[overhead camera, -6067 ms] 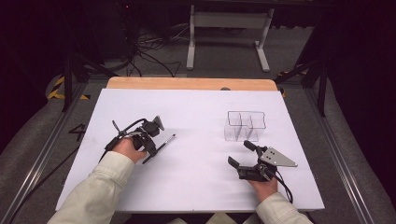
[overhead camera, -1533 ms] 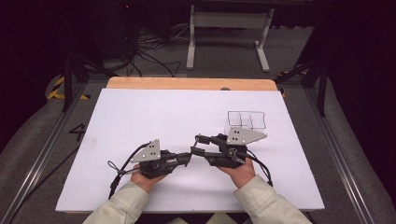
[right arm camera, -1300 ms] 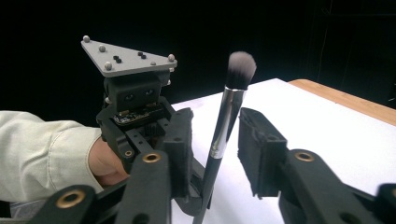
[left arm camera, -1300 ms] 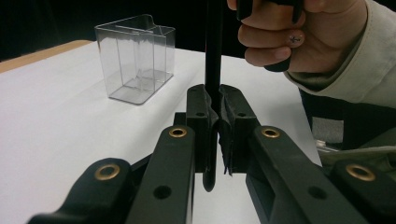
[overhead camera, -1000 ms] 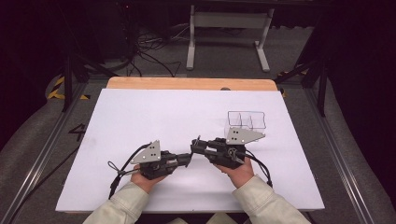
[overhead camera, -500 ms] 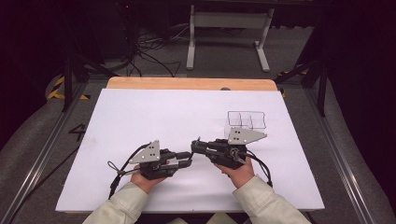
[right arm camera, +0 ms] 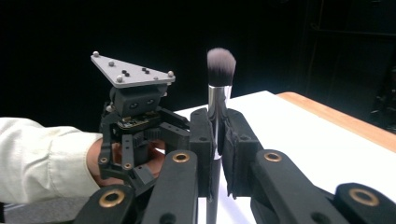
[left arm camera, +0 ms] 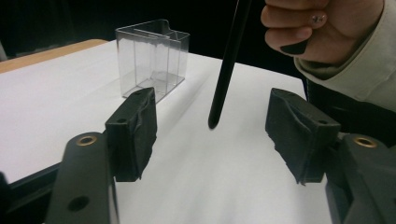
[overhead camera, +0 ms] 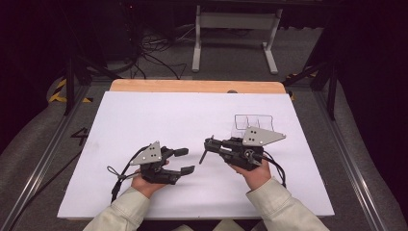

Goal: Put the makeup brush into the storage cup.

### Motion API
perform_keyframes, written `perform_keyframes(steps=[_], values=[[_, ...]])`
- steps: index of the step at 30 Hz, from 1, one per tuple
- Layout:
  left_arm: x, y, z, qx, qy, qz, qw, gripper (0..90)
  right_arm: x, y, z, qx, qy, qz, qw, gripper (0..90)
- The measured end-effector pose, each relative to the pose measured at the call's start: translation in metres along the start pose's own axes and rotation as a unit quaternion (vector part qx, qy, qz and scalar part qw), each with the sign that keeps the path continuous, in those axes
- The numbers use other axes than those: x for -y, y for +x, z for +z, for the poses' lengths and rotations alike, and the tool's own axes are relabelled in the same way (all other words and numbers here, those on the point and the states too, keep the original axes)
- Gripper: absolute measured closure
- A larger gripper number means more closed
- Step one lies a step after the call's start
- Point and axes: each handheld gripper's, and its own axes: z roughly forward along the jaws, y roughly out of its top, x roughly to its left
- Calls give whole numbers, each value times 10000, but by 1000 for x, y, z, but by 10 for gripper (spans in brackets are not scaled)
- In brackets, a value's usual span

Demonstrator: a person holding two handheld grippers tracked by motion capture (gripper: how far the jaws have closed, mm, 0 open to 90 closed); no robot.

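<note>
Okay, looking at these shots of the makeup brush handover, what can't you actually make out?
- Brush lower handle: right gripper view, hidden behind the right tool and cut by the bottom edge.
- Brush bristles: left gripper view, cut off by the top edge.
- Clear organizer: high view, partly hidden behind the right tool's grey plate; contents too faint to tell.
- Left tool: its grip hidden by the hand.

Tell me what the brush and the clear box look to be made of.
Brush: soft, matte dark bristles paling at the tips, likely synthetic; shiny ferrule that mirrors light, probably metal; glossy black handle, plastic or lacquered wood.
Box: see-through with bright edge glints and thin dividing walls, so rigid clear plastic, probably acrylic.
</note>
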Motion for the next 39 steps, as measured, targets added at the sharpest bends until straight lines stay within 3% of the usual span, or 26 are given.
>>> perform_keyframes(steps=[7, 24, 39], values=[[2, 4, -4, -143, 147, -73, 9998, 256, -11, -4, -8, 187, 147, -113, 9997, 834], [10, 17, -24, -498, 64, -228, 9985, 238, -39, -23, -30, 724, 347, -266, 9964, 833], [17, 27, -33, -743, 124, -295, 9967, 222, -56, -42, -46, 1142, 401, -218, 9924, 833]])
